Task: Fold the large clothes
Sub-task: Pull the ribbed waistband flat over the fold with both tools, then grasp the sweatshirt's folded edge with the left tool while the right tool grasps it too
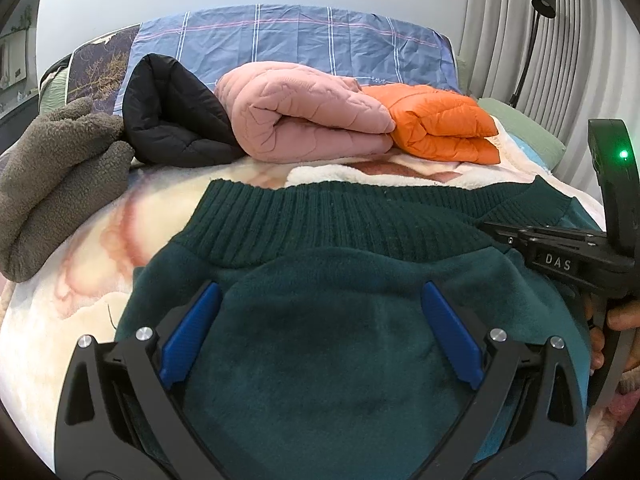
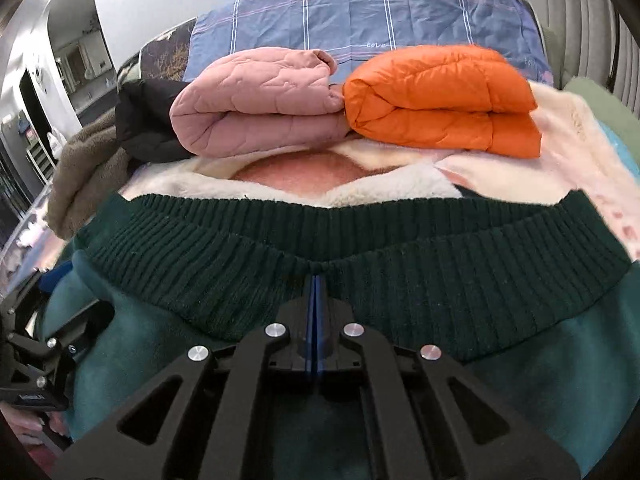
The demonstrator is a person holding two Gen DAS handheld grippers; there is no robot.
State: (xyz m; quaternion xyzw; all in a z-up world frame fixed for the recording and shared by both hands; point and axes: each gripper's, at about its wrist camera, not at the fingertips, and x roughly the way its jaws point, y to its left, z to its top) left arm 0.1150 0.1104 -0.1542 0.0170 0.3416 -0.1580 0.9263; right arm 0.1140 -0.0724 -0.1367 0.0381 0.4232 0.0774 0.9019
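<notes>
Item: green sweater (image 1: 340, 320), spread on the bed (image 1: 60, 300) near its front edge, ribbed hem running crosswise ahead of your left gripper (image 1: 320, 300), fingers spread wide; your right gripper (image 2: 315, 280), pads pressed together, pinches that hem.

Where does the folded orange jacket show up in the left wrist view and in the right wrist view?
Left wrist: orange jacket sits upper right of centre, on the bed behind the green sweater.
Right wrist: orange jacket sits upper right, larger.
Shared landmark: the pink folded jacket touches its left side in both views.
</notes>
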